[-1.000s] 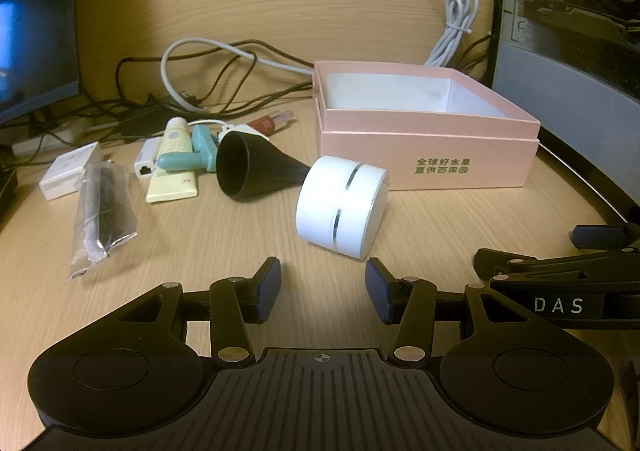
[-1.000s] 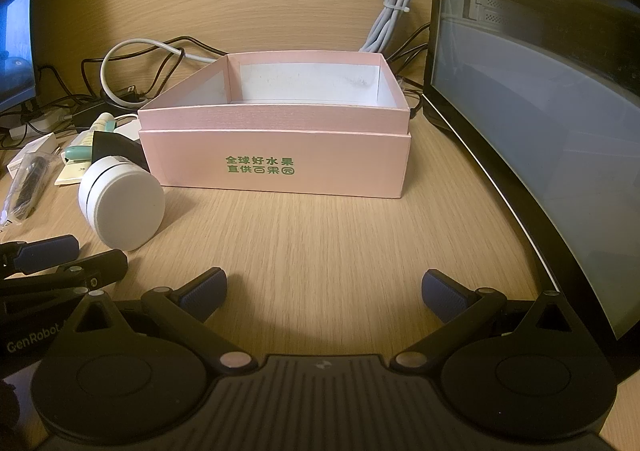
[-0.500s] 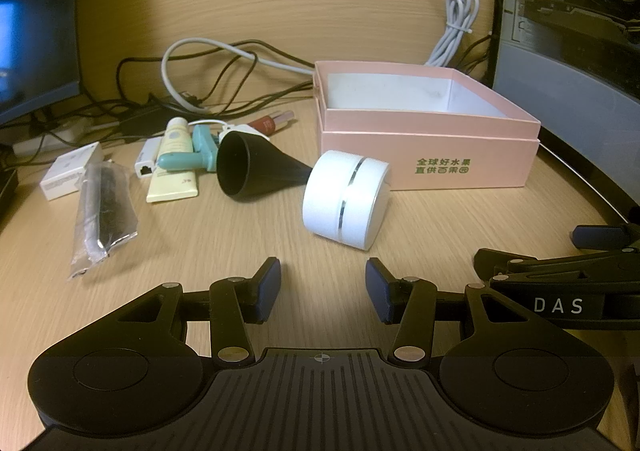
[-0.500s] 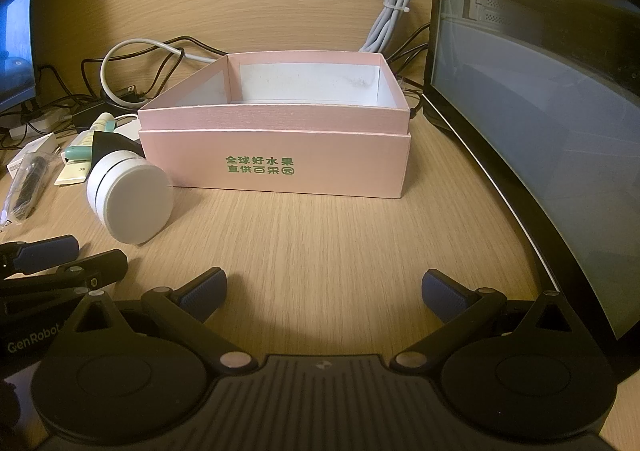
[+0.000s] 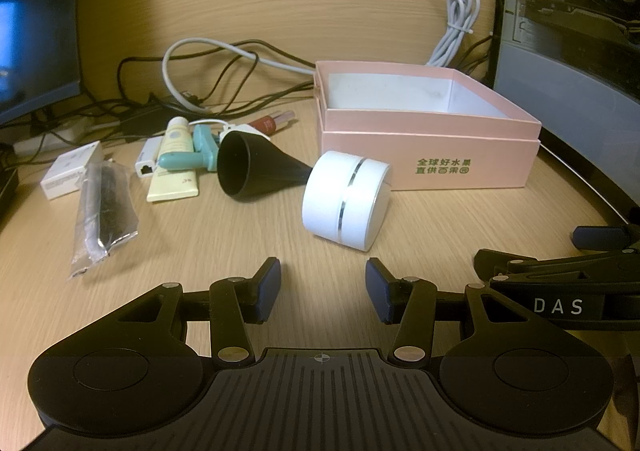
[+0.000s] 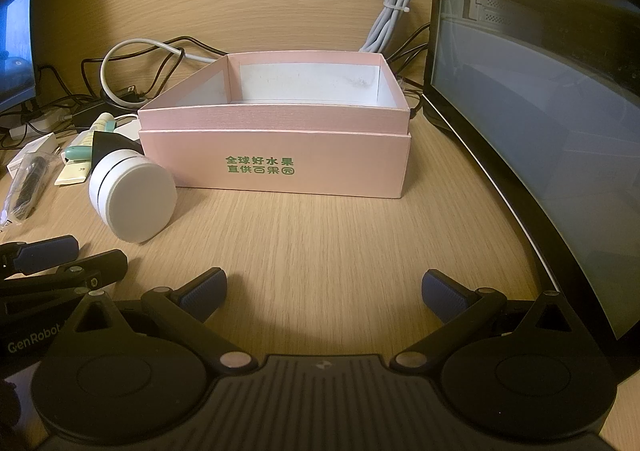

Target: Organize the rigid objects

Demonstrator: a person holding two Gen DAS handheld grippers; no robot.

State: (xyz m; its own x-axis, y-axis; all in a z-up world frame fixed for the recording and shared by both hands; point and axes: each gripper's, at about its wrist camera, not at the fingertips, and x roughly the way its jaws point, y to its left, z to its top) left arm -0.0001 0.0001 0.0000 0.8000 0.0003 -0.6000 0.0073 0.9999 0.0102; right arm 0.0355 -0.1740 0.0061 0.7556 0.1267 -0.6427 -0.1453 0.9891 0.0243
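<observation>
Left tool (image 5: 323,285) apart, smooth white cylinder (image 5: 345,205)

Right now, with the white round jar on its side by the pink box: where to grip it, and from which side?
Grip the white round jar across its two flat end faces, coming down from above with the left gripper. It lies on its curved wall, so a hold on that wall could let it roll; the flat ends give the fingers parallel surfaces.
</observation>
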